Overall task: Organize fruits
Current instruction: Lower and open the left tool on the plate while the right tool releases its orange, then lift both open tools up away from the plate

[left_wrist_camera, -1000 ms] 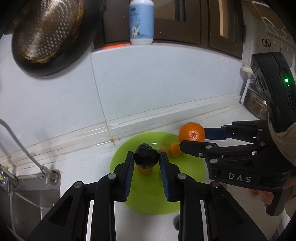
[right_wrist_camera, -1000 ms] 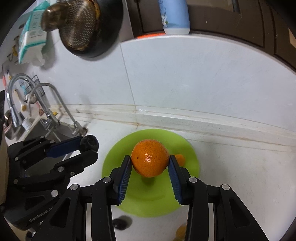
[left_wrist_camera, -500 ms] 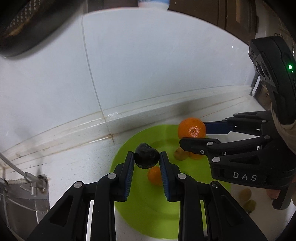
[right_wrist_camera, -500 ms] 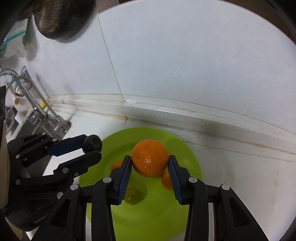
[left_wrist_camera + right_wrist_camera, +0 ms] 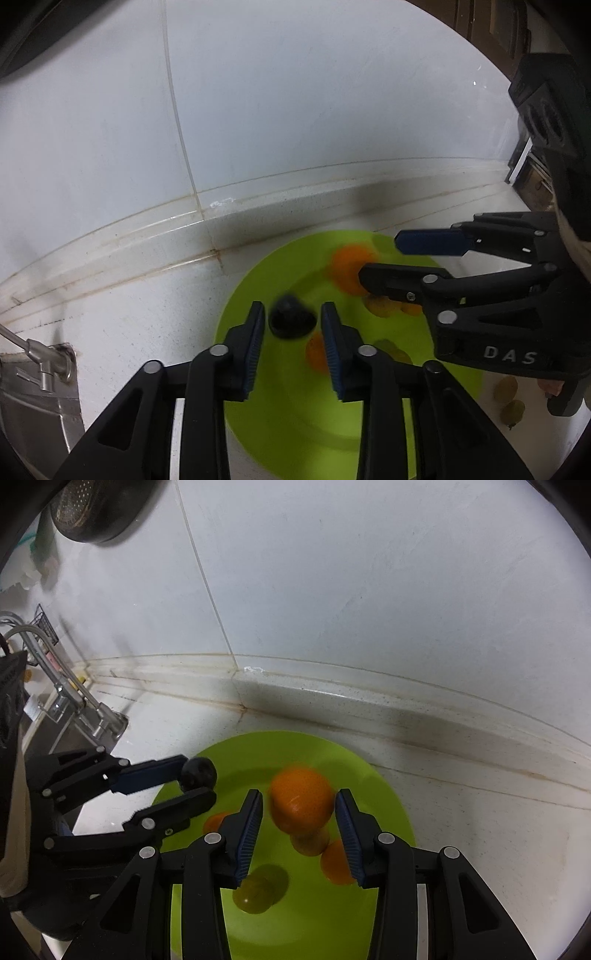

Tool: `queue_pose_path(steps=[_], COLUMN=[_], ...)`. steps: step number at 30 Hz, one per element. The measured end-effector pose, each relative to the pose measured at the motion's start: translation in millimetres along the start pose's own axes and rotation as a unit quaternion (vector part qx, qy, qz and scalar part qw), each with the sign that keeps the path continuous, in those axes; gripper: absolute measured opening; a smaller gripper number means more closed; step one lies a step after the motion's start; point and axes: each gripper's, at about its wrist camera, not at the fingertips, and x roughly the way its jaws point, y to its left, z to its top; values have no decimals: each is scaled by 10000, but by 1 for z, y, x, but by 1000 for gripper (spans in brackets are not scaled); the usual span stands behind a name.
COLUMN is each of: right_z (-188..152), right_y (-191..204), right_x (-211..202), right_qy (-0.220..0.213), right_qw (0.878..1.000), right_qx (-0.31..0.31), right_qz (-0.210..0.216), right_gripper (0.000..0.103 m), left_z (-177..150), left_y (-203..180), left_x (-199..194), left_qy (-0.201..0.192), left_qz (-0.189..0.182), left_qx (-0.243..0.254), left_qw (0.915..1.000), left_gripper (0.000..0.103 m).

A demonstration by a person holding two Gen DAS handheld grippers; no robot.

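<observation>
Ahead of both grippers the tiled wall (image 5: pixel 369 590) and its raised ledge (image 5: pixel 388 705) block the way. Under the right gripper (image 5: pixel 299 821) the green plate (image 5: pixel 384 805) is crowded with small fruit; bare counter (image 5: pixel 498 842) lies open to its right. Left of the left gripper (image 5: pixel 292 328) stands the faucet (image 5: pixel 37 354), with bare counter between

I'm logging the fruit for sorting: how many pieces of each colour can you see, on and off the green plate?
Orange: 3, one large orange and two small orange fruits
Green: 4 green fruits, two on the plate and two on the counter
Dark: 1 dark fruit
Total: 8
</observation>
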Motion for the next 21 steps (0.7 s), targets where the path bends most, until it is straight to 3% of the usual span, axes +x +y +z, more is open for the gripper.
queue_pose_path(steps=[2,9,21], right_z=[1,-6,-34], right_y=[2,2,21], right_x=[-3,-29,-111], right_qy=[-59,-249,-899], right_qw=[10000,9996,9953], right_qx=[-31,-12,-88], right_qz=[-42,-132,-345], right_gripper=[47,47,47], left_z=[0,-3,-27], left_y=[-1,1,-22], left_x=[-5,-36,-120], left_qy=[-40,-218,-783], left_qz=[61,157,283], left_qx=[-9,-137,-197], left_qw=[10000,9995,9963], left_gripper=[36,42,62])
